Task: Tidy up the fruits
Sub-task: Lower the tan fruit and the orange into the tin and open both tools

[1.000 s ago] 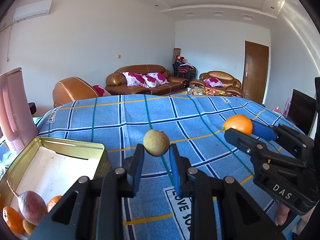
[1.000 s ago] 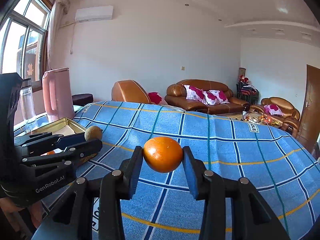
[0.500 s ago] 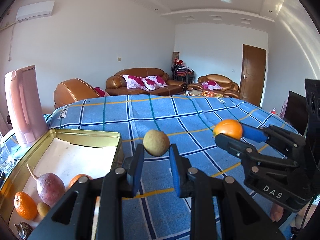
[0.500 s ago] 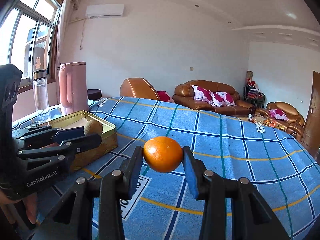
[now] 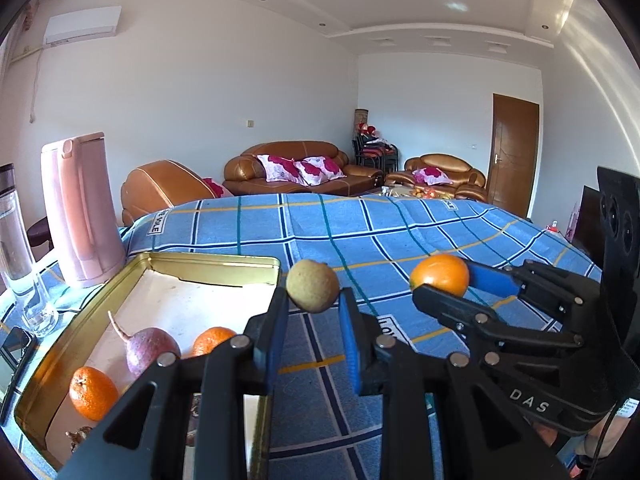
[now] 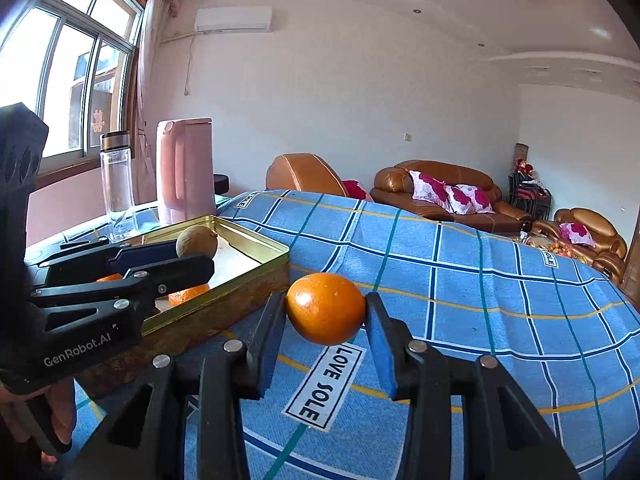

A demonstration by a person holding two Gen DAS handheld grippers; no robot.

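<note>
Fruits partly sorted: two oranges [image 5: 93, 392] and reddish root [image 5: 151, 350] already in gold tin [image 5: 208, 258] on worktop. Your left hand-held gripper [image 5: 313, 305] pinches brownish-green fruit [image 5: 312, 285] just beside tin rim; right hand-held gripper [image 6: 325, 315] clamps orange [image 6: 325, 307] over blue cloth [image 6: 460, 280]. Both not yet placed.

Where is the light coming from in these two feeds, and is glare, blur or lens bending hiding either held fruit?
Right wrist view: daylight from the window, slightly blown out; the orange in the right gripper is sharp. Left wrist view: evenly lit, a soft sheen on the right-hand wall; the greenish-brown fruit in the left gripper is crisp. Both views: fisheye bends the tablecloth lines, and the corners are dark.
</note>
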